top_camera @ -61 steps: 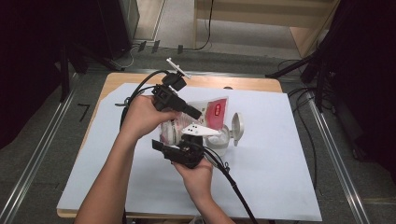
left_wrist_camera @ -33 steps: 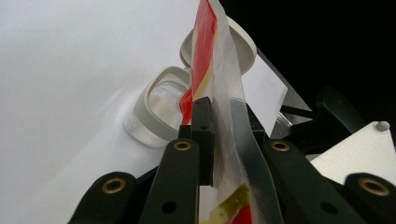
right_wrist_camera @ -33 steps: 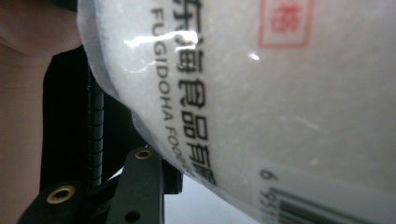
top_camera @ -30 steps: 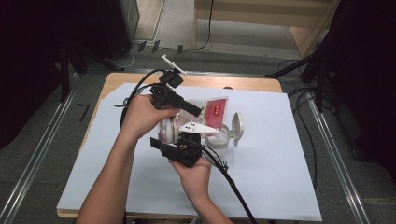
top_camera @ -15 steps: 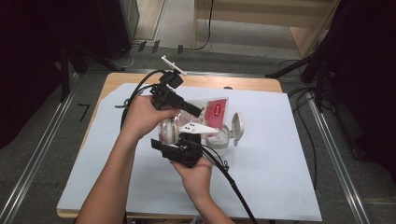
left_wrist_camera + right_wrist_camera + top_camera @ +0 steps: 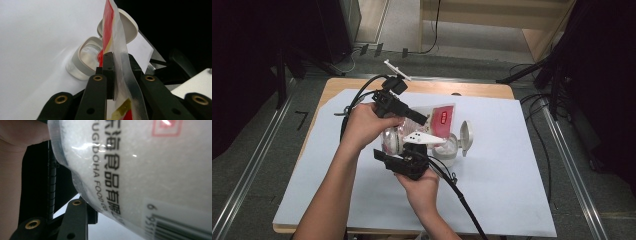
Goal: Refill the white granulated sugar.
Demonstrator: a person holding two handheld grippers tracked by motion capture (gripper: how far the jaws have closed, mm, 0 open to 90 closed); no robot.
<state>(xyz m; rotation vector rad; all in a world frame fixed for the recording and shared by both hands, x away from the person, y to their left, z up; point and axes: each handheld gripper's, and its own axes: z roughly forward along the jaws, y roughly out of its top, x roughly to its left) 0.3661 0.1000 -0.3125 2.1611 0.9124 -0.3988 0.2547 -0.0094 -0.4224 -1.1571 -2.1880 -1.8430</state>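
The left gripper [image 6: 117, 72] is pinching the sealed edge of a clear plastic pouch [image 6: 113, 32] with red printing, its two black jaws pressed flat against the film from both sides. The right gripper [image 6: 412, 157] is sitting under the pouch's fuller lower part; in the right gripper view the pouch [image 6: 140, 167], packed with white grains and carrying black lettering and a barcode, is lying across one black jaw, and whether the jaws are squeezing it cannot be told. In the high view both hands are meeting near the middle of the table, the left hand [image 6: 364, 125] above and the right hand [image 6: 422, 187] below, holding the pouch [image 6: 439, 120] tilted over a small clear jar [image 6: 447, 150]. The jar is standing upright on the white sheet [image 6: 512, 190] with its pale hinged lid [image 6: 466, 136] flipped open to one side, and something white is lying inside it. The white sheet is covering most of a wooden table [image 6: 482, 89], whose bare edge is showing along the far side. Wide bare stretches of sheet are lying open to the left, right and near side of the jar. Black cables are trailing from both grippers across the table. Grey floor is surrounding the table, with metal rails at both sides, dark equipment in the corners and pale wooden furniture at the back.
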